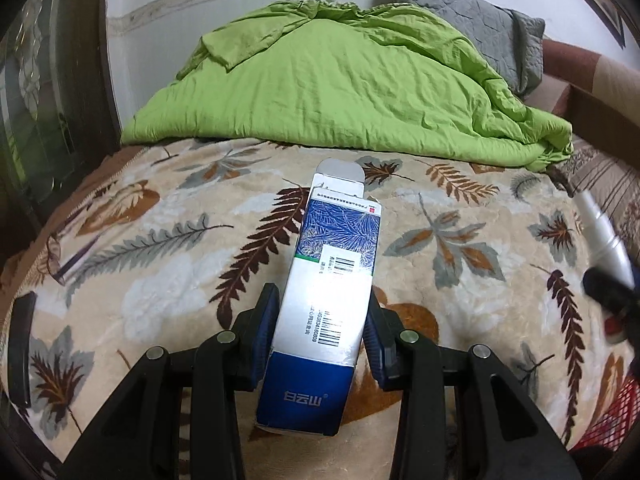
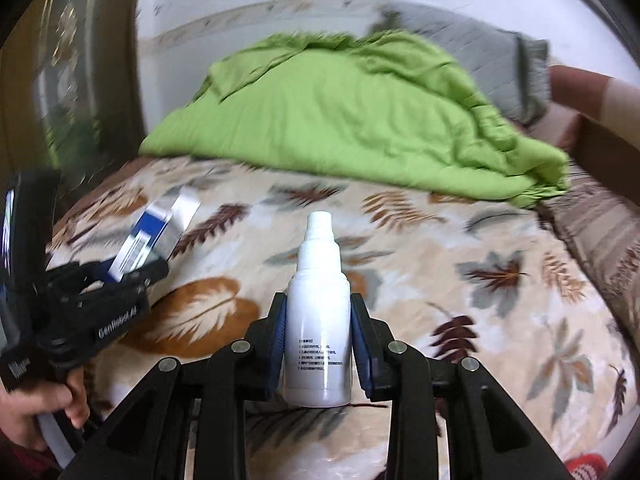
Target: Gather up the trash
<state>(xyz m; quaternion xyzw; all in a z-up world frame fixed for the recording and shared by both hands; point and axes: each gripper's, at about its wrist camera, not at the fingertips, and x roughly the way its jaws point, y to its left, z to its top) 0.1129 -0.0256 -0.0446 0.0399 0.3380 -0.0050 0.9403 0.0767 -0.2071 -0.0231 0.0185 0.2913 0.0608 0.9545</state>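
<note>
My left gripper (image 1: 320, 328) pinches the blue-and-white carton (image 1: 326, 292) mid-body, flap open, above the leaf-print blanket (image 1: 160, 240). It looks light and crushable, so I judge the flat sides the best hold. My right gripper (image 2: 318, 344) clamps the white plastic bottle (image 2: 318, 320) at its belly: smooth, probably slippery. Whether either is empty, I cannot tell. No bin is clearly visible.

Quilt (image 1: 340, 80) behind box (image 1: 320, 300), atop blanket (image 1: 160, 240)
</note>
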